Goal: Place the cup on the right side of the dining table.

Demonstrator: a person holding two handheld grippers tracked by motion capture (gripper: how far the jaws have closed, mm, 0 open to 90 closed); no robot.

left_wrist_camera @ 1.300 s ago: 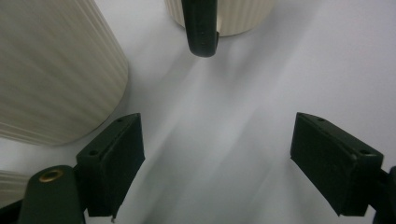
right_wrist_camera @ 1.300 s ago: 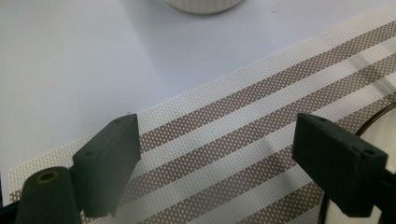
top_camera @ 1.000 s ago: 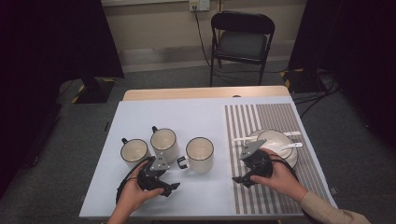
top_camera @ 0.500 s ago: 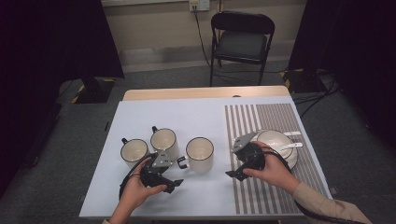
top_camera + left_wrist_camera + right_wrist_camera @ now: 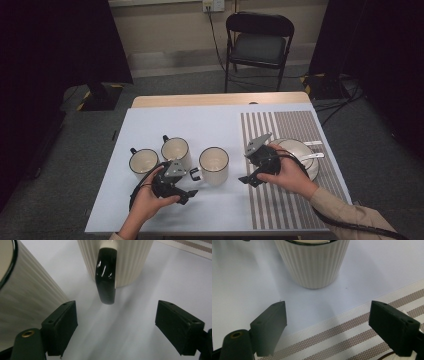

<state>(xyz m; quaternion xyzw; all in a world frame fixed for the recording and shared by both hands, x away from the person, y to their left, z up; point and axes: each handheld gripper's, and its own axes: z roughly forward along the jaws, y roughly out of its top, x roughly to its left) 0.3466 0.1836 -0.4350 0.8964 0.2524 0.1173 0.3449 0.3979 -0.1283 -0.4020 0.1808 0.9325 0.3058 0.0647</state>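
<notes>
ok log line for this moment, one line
left gripper: open, facing mug handle | right gripper: open, facing mug | holding: nothing

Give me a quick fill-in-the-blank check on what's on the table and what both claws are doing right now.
1. The number of mugs on the table is ___.
2. The left claw is open and faces the black ___ of the rightmost mug.
3. The plate rests on the ___ placemat.
4. The right claw has its jaws ___.

Missing words: three; handle; striped; open
</notes>
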